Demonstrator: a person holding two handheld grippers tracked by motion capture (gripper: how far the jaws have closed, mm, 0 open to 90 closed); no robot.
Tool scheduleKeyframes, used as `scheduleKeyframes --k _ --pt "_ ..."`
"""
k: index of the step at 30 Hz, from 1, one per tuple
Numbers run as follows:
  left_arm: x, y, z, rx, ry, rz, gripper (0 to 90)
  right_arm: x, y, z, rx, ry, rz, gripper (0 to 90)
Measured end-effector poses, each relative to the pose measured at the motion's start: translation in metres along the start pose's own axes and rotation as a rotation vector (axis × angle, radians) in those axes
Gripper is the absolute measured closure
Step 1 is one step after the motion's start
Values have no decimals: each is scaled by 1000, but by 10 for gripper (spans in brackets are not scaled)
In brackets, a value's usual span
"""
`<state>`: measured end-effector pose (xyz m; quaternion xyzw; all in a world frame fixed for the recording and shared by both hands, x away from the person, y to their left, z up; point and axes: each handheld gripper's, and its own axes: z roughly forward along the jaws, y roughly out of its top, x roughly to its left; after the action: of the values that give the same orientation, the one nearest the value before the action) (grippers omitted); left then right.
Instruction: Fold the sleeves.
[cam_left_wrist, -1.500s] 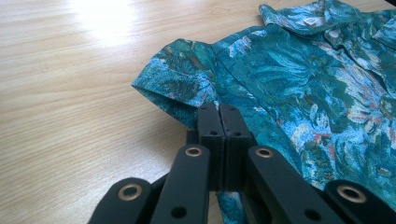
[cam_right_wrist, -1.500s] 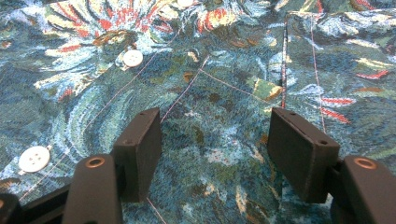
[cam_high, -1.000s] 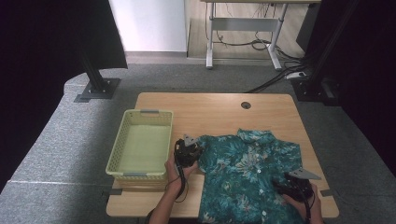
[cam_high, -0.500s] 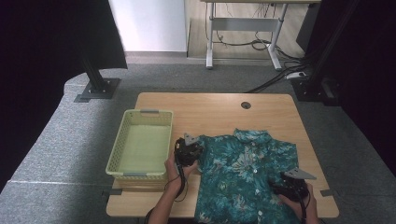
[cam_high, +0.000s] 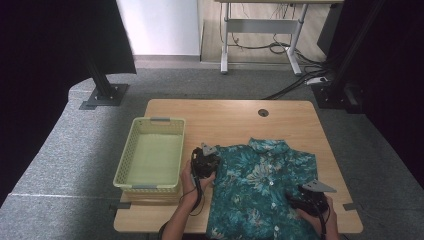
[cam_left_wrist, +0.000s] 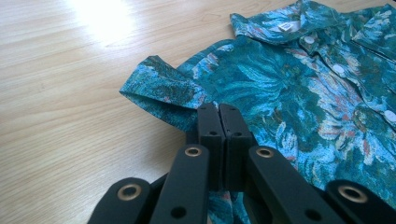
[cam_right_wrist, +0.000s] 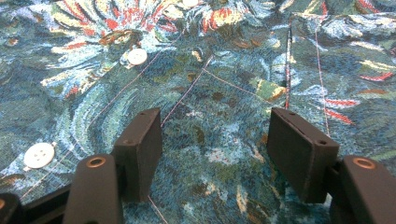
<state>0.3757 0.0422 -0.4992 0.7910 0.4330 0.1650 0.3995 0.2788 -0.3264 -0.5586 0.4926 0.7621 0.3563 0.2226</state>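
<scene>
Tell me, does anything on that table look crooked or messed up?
Slightly. The shirt hangs over the table's near edge, and its left sleeve is folded over on itself. The basket sits straight and nothing looks spilled or torn.

Cloth shirt (cam_high: 260, 190), smooth wood table (cam_high: 235, 117), plastic basket (cam_high: 150, 122).

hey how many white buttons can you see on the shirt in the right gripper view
3: one button left of centre, one at the left edge, one cut by the top edge. The gripper may hide others.
</scene>
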Motion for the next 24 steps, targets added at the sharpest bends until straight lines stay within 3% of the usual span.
scheduleKeyframes --k 24 --pt "-19 6 38 56 -11 25 888 1 0 0 1 7 -3 348"
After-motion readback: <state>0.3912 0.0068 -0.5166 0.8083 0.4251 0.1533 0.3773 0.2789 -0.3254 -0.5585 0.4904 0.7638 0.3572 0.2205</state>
